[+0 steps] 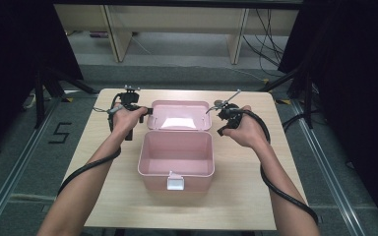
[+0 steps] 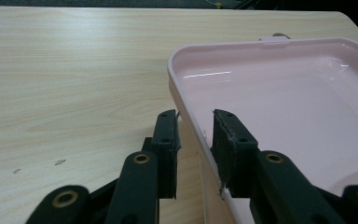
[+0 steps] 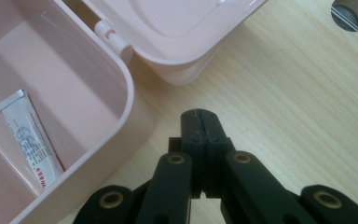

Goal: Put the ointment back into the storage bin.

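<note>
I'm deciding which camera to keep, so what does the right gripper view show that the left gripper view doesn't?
Right gripper view: a white tube lying inside the pink box, the hinge joining box and lid, a round hole in the table, and the right gripper shut on nothing, off to the side of the box.

Left gripper view: the left gripper straddling the lid's rim, one jaw outside and one inside; the pads do not clearly press on it.

Both: the open pink lid and the wooden table.
</note>
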{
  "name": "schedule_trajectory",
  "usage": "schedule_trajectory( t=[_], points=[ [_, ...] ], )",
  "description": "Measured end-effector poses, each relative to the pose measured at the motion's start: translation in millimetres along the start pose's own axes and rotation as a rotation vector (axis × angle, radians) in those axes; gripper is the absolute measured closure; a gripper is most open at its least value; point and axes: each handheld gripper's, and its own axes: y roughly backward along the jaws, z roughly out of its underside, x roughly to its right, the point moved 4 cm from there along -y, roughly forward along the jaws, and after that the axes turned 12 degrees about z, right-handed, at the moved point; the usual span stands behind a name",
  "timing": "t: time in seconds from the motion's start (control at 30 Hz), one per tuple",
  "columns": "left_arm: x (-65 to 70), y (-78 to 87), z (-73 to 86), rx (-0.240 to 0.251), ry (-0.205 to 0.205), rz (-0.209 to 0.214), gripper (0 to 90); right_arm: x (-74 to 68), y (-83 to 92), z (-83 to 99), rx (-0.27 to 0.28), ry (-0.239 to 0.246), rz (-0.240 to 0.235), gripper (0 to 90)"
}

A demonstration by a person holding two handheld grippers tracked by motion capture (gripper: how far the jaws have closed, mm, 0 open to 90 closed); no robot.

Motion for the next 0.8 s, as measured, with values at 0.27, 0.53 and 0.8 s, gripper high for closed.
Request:
schedule_trajectory(
  t=[0.27, 0.53, 0.8],
  points=[
    [-0.1, -4.3, -1.2, -0.014, 0.023, -0.003, 70.8, -1.6, -0.2, -0.7, -0.007, 0.000, 0.002, 90.0],
    [2.9, -10.0, -2.7, -0.026, 0.034, -0.014, 72.1, -2.1, -0.4, 0.0, -0.014, -0.001, -0.011, 90.0],
    [1.6, -12.7, -5.1, -0.030, 0.056, -0.024, 74.4, -0.5, -0.5, 2.0, -0.006, -0.003, -0.001, 90.0]
  ],
)
